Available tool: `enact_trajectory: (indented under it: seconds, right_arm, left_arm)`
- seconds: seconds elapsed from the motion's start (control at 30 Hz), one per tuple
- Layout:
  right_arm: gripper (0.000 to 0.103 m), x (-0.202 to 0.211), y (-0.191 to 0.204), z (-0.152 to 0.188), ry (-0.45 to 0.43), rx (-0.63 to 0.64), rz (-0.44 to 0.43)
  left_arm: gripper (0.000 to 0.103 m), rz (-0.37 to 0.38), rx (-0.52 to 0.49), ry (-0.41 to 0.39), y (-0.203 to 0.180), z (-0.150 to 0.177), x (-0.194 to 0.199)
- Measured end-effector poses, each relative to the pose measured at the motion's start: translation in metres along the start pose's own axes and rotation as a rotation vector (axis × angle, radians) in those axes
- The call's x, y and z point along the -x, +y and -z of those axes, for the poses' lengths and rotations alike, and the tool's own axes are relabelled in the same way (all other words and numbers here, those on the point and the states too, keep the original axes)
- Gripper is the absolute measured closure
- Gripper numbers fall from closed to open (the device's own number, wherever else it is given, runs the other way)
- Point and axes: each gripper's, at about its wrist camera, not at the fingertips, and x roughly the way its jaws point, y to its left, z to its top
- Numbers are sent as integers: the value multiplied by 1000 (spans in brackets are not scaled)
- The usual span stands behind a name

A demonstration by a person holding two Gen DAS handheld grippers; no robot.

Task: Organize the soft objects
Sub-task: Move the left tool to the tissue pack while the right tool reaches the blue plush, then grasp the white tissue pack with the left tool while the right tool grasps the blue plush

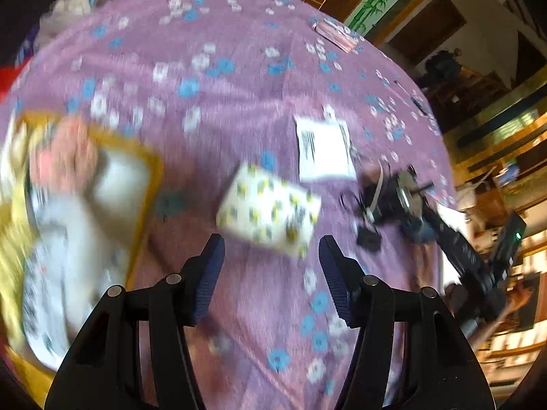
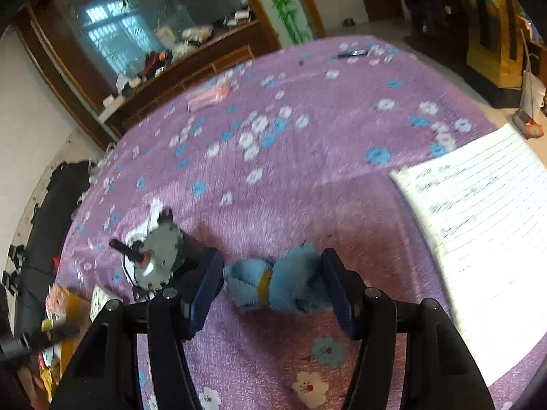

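In the left wrist view my left gripper [image 1: 271,249] is open and empty, just short of a white soft pouch with yellow spots [image 1: 270,212] on the purple flowered cloth [image 1: 239,85]. A yellow tray [image 1: 150,171] at the left holds pink and white soft things [image 1: 65,177]. In the right wrist view my right gripper [image 2: 271,266] is open around a blue fluffy toy with a yellow band [image 2: 273,282] lying on the cloth; the pads are close to both ends of it. The right gripper also shows in the left wrist view [image 1: 372,218], blurred.
A grey motor with a gear [image 2: 160,256] lies just left of the blue toy. A lined notebook [image 2: 485,232] lies at the right. A white paper with a barcode [image 1: 324,150] and a pink packet [image 2: 208,97] lie on the cloth. A black bag [image 2: 51,212] sits on the floor at the left.
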Motion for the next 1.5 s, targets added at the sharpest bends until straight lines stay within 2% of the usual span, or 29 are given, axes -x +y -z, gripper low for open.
enact_trajectory:
  seconds: [0.1,0.17,0.23,0.3,0.4,0.47,0.53,0.63,0.77,0.8,0.83,0.93,1.0,1.1,1.23,1.33,1.37,1.4,1.5]
  right_arm:
    - [42,-1,5,4,12,32,33]
    - [42,-2,7,6,22,47,43]
    - [43,-4,6,7,32,53,55]
    - [44,-5,5,7,37,54,63]
    - [46,-3,3,7,38,48,60]
    - [46,-3,2,6,40,38,57]
    - [46,-3,3,6,41,37,60]
    - [46,-2,3,6,40,38,63]
    - [46,-2,1,6,39,33,54]
    - [46,-2,1,6,38,32,52]
    - [46,-2,0,7,38,32,50]
    - [46,-3,0,7,39,34,48]
    - [46,-2,1,7,35,35,49]
    - [46,-3,2,7,35,42,59]
    - [50,-6,6,8,37,64,88]
    - [58,-5,6,8,30,73,101]
    - [60,-4,6,8,27,71,103]
    - [64,-4,5,7,24,65,100]
    - [71,1,3,7,7,48,85]
  left_arm:
    - [45,-109,-65,-50,-15,-19,-8]
    - [45,-141,-94,-19,-20,-30,-26]
    - [45,-117,-85,49,-15,-39,-47]
    - [46,-102,-62,75,-11,-39,-53]
    - [46,-59,-98,131,-14,-22,-41]
    - [46,5,-117,204,-14,0,-30]
    - [46,42,-134,240,-15,12,-23]
    - [46,42,-216,224,-22,27,-4]
    - [46,1,-337,78,-39,22,5]
    - [46,13,-372,73,-44,20,1]
    - [46,35,-391,83,-46,18,-6]
    - [46,74,-375,190,-45,21,-26]
    - [46,107,-404,201,-48,35,-18]
    - [46,53,-488,186,-54,61,-9]
    - [46,-17,-533,141,-68,76,-15]
    - [46,-128,-604,113,-82,87,-33]
    - [46,-162,-607,89,-83,90,-36]
    - [49,-162,-583,71,-81,90,-36]
    - [52,-124,-501,64,-69,87,-30]
